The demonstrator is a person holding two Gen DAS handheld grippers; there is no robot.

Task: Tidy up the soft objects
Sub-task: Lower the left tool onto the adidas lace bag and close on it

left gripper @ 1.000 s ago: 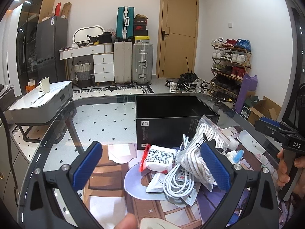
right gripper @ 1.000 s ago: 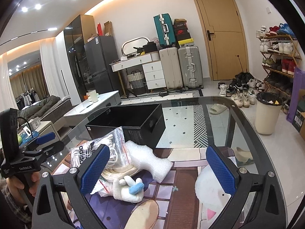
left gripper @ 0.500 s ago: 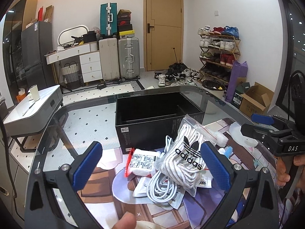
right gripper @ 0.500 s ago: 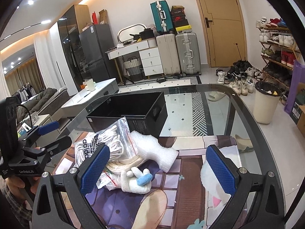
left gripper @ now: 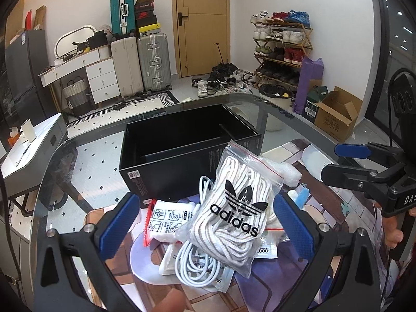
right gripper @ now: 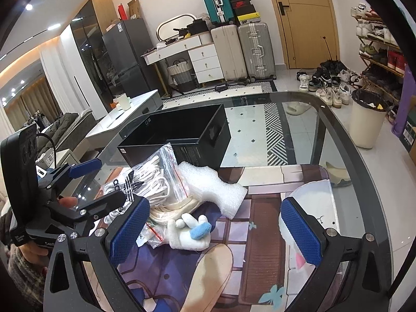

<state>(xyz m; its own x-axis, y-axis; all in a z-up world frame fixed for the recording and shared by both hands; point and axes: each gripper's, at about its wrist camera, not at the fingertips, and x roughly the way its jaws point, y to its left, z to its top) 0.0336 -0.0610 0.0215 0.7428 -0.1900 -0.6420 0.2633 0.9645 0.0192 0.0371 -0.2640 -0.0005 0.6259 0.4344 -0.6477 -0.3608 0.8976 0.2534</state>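
Observation:
A clear Adidas bag of white laces (left gripper: 239, 213) lies on top of a pile on the glass table, also in the right wrist view (right gripper: 145, 179). Beside it lie a white packet with printed pictures (left gripper: 169, 219), a coiled white cable (left gripper: 197, 265), white foam (right gripper: 213, 187) and a white plush with a blue piece (right gripper: 192, 234). An open black box (left gripper: 187, 143) stands behind the pile. My left gripper (left gripper: 206, 223) is open, straddling the pile just above it. My right gripper (right gripper: 215, 230) is open, over the plush.
A printed mat (right gripper: 260, 234) covers the near part of the glass table (right gripper: 299, 119). Beyond the table are suitcases (left gripper: 153, 62), a white dresser (left gripper: 98, 78), a shoe rack (left gripper: 280, 49), a bin (right gripper: 366, 122) and a low white table (left gripper: 28, 145).
My left gripper has moved forward and down toward the pile, so the laces bag looms larger between its fingers. My right gripper has come closer to the plush. Both stay open.

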